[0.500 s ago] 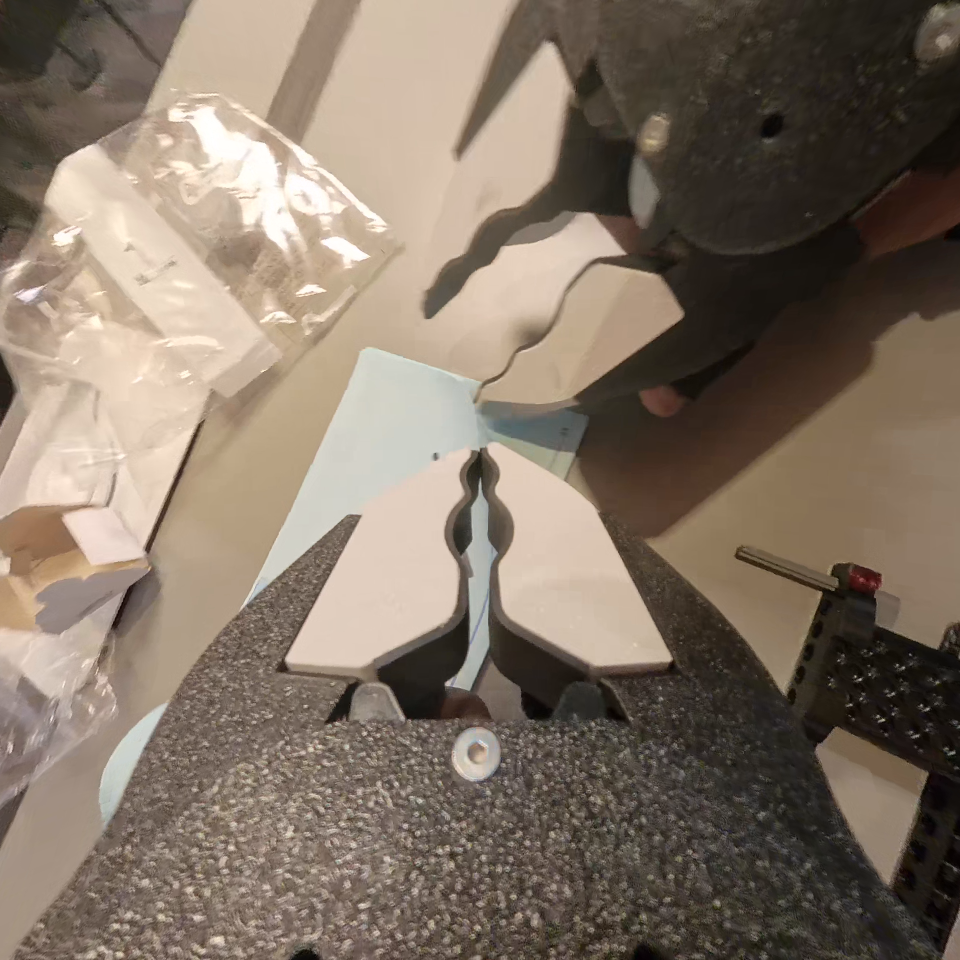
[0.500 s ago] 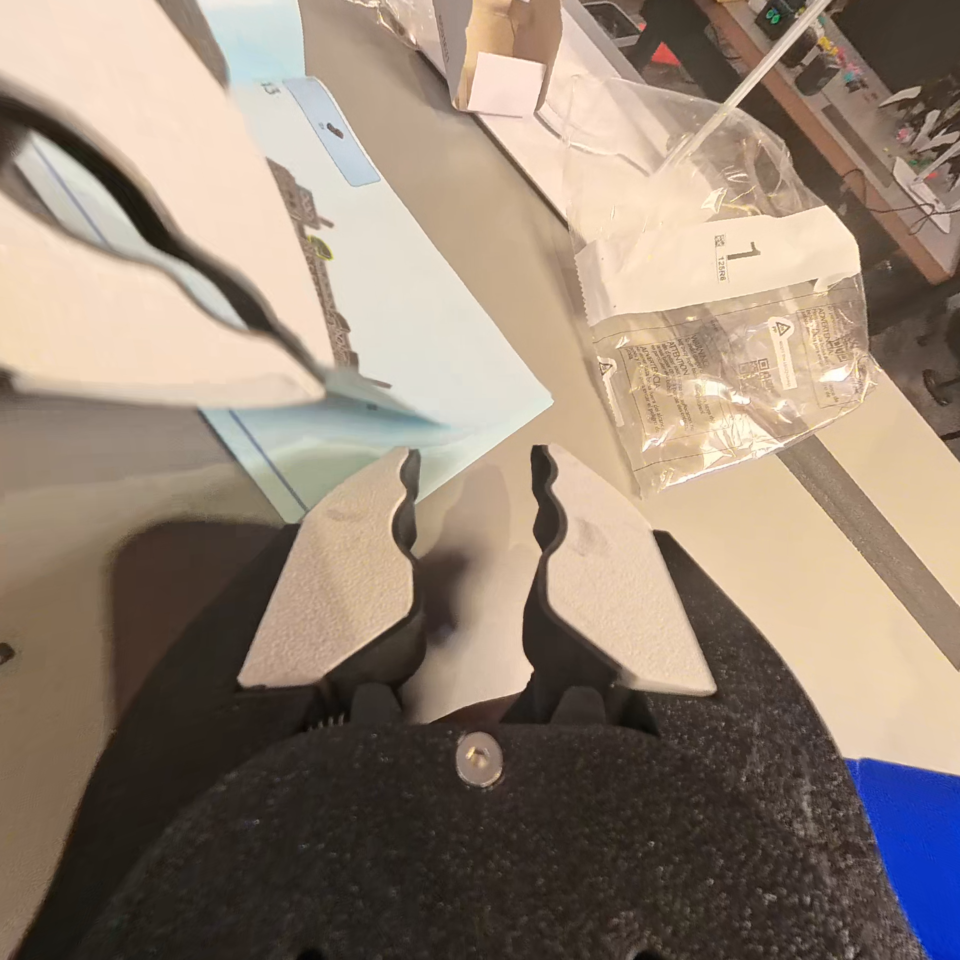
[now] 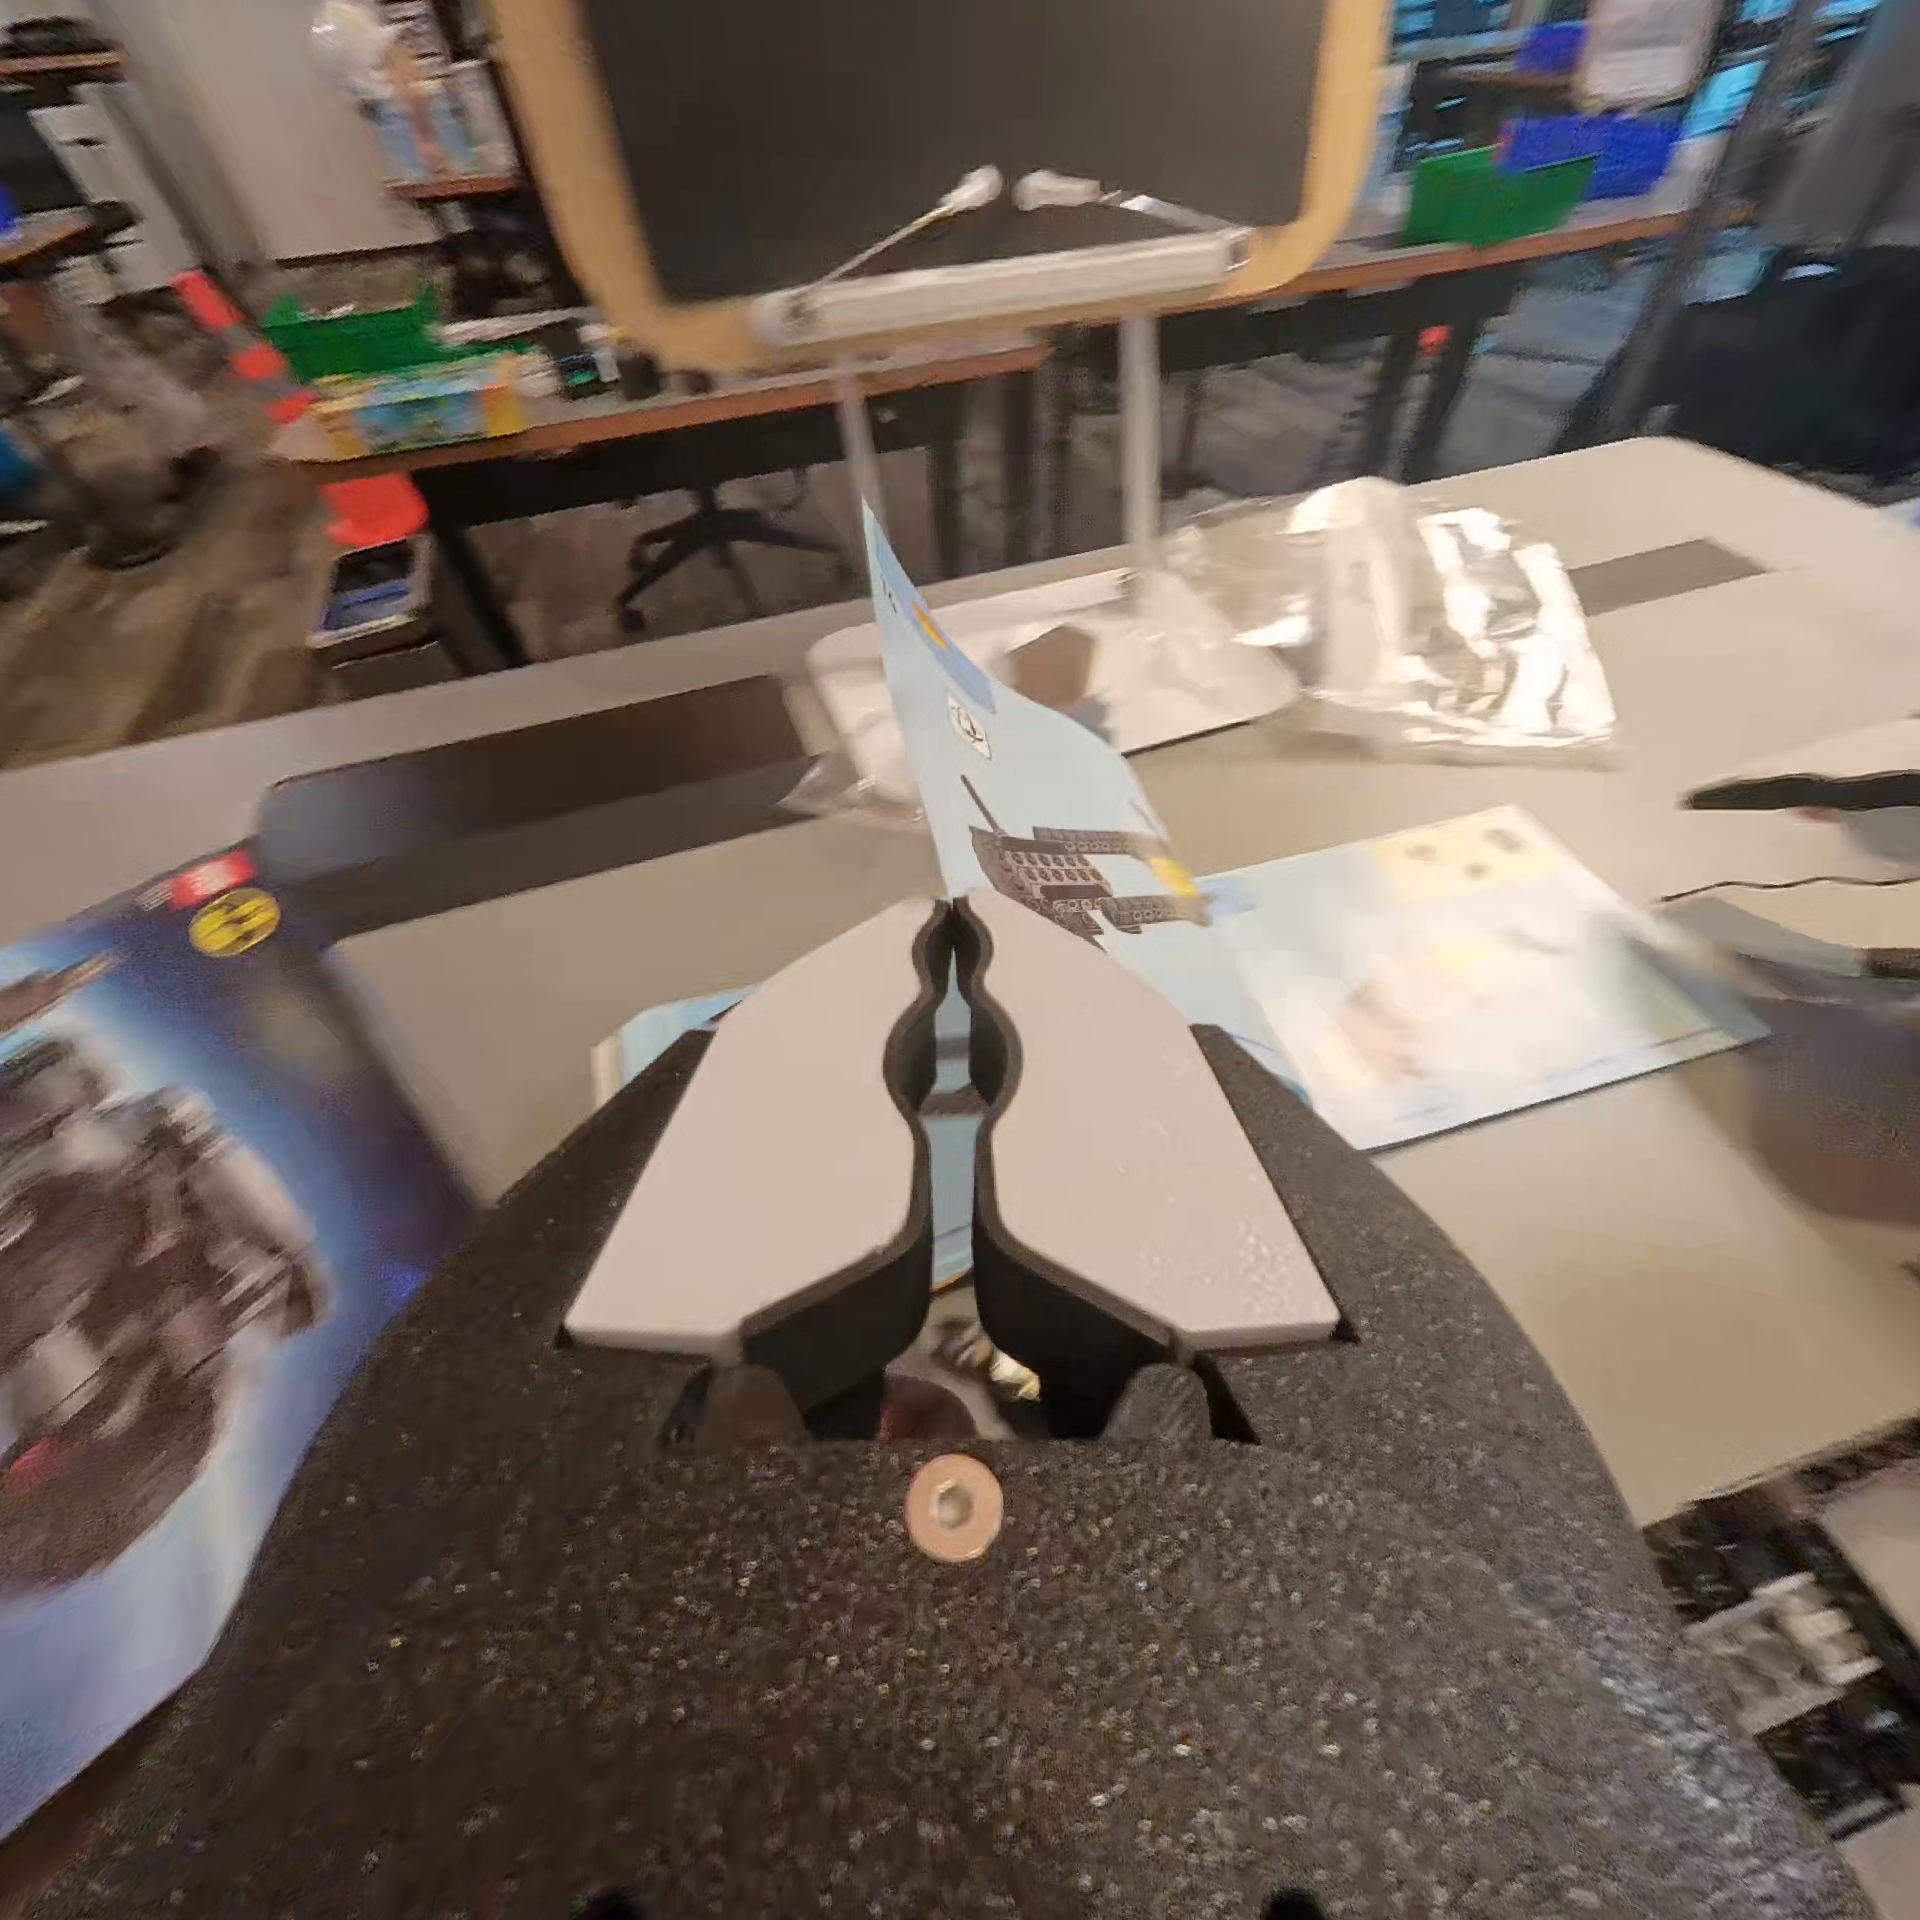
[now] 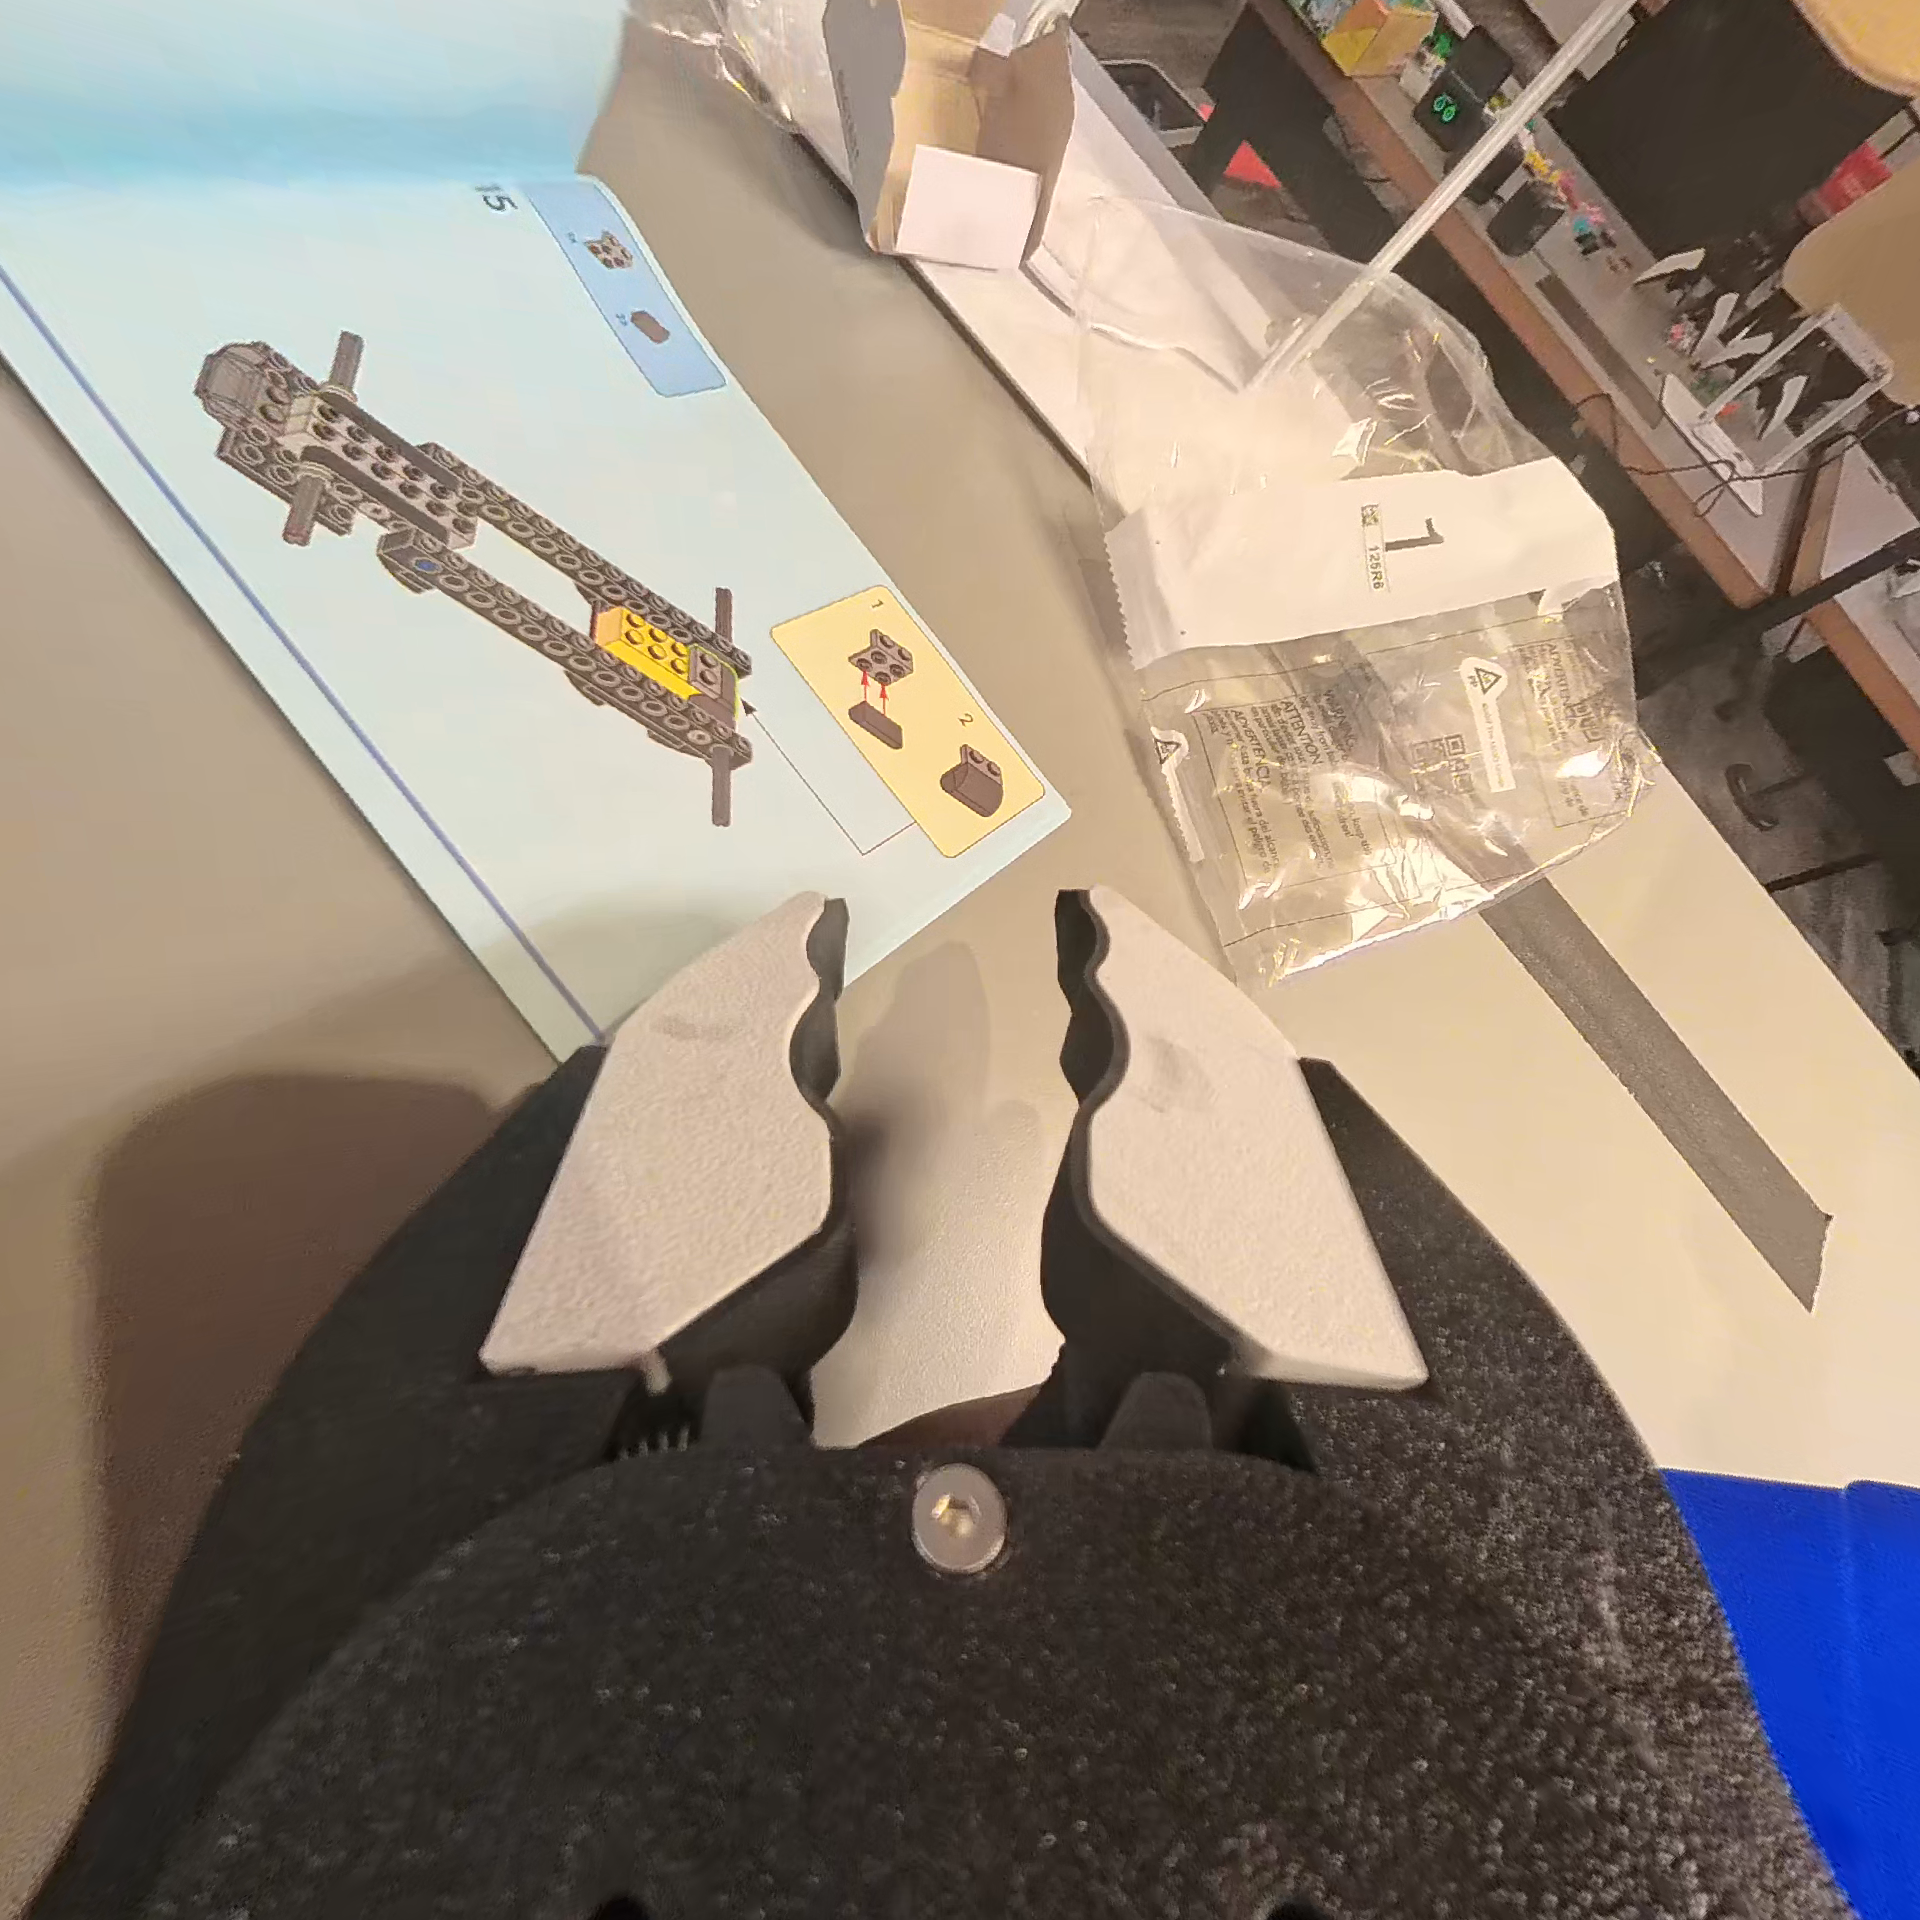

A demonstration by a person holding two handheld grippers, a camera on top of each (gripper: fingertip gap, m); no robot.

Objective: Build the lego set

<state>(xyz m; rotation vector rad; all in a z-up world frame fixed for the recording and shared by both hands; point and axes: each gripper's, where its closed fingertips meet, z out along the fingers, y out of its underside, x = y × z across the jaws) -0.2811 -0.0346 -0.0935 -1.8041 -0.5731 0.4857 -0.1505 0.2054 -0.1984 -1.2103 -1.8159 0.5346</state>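
Observation:
My left gripper point(image 3: 954, 914) is shut on the edge of a light-blue page point(image 3: 997, 748) of an instruction booklet point(image 3: 1455, 966), and the page stands up from the table above my fingertips. The rest of the booklet lies open on the grey table point(image 3: 1558, 1299) just beyond. In the right wrist view the open booklet point(image 4: 468, 582) shows a printed brick-model drawing, and the lifted page point(image 4: 260, 83) curves up at the top left. My right gripper point(image 4: 951, 914) is open and empty, low over the table beside the booklet's near corner.
A crumpled clear plastic bag point(image 4: 1382, 675) with a white label lies right of the booklet. An open cardboard box point(image 4: 956, 135) sits beyond it. A dark-blue picture box point(image 3: 156, 1143) lies at my left. A chair back point(image 3: 935, 156) stands behind the table. Across from one pair of fingers to the other is roughly 30 cm.
My left gripper, shut on the page, has lifted and swung it up, uncovering the drawing underneath. My right gripper has stayed open near the booklet's corner.

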